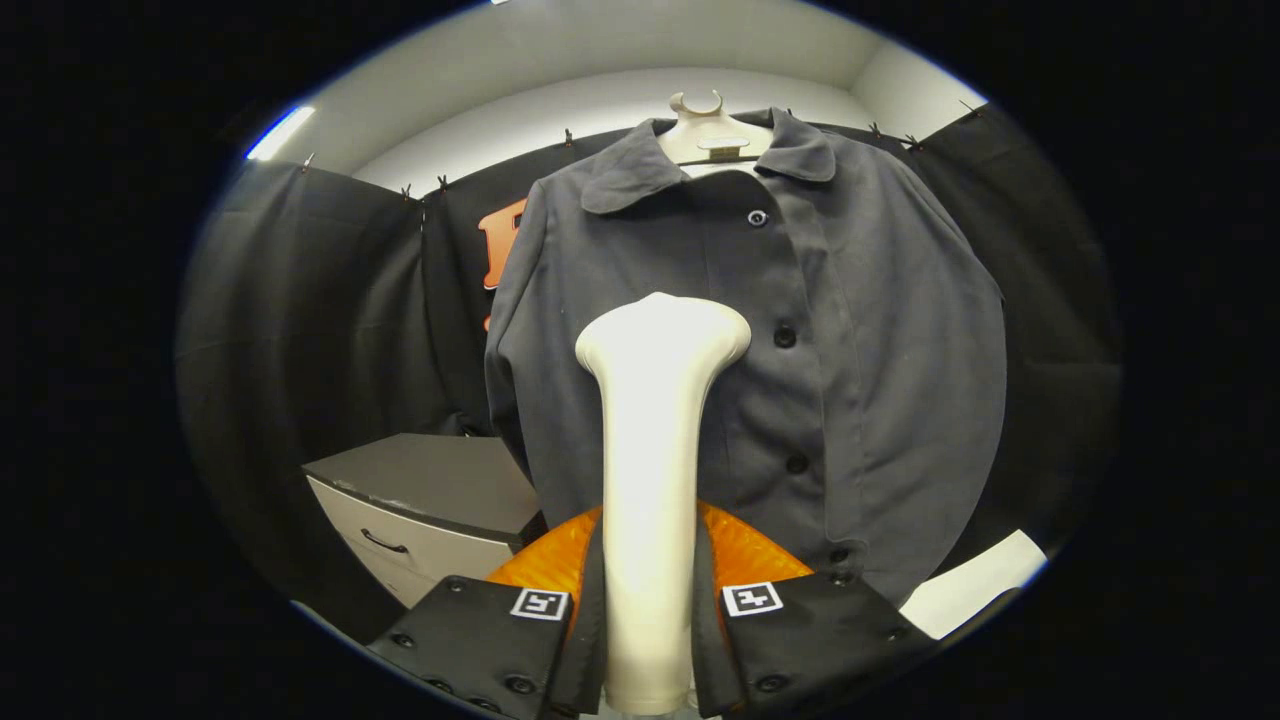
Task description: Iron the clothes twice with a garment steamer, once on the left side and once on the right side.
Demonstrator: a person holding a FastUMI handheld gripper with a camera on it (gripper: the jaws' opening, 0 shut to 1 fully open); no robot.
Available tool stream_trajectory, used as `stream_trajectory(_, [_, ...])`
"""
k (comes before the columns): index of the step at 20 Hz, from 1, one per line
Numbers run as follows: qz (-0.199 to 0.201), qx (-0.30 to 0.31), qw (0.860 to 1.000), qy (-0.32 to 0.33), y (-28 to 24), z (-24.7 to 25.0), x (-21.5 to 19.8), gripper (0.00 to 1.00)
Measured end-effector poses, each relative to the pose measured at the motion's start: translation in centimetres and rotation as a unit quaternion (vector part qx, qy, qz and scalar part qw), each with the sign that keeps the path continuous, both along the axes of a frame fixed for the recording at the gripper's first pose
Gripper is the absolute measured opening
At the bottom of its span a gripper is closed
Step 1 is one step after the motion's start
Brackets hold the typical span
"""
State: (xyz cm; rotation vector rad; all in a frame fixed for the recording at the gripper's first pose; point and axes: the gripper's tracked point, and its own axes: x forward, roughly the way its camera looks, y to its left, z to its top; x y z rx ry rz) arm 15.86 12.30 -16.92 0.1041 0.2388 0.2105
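Cream-white plastic, long in the neck and flaring to a broad rounded head, the garment steamer point(650, 480) stands upright between the two fingers of the gripper point(648, 640), whose jaws are clamped on its handle from either side. Its head is raised before the chest of a dark grey button-front jacket point(860, 380), on the panel beside the button placket toward the sleeve that hangs nearer the cabinet; whether the head touches the cloth cannot be told from this angle. The jacket hangs full length from a pale moulded hanger point(710, 135) at the collar, its row of dark buttons running down just to one side of the steamer head.

Beyond the sleeve sits a low grey-topped cabinet with a white drawer point(420, 515), and on the other side of the hem a flat white sheet point(975, 585) lies. Black cloth walls the booth behind.

The hazards from here appear plain enough: a pass drifting across the placket could catch the head on a button, and pressing hard could push the free-hanging jacket back or swing it on the hanger, leaving the stroke uneven. A slackened grip would let the smooth handle twist or slide.
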Motion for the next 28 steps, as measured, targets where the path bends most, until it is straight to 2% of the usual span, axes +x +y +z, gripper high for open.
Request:
stream_trajectory(17, [-0.018, -0.008, 0.998, 0.056, -1.4, -8.2, -3.4, 0.42])
stream_trajectory(28, [-0.015, -0.018, 0.995, 0.102, -2.0, -14.3, -5.0, 0.42])
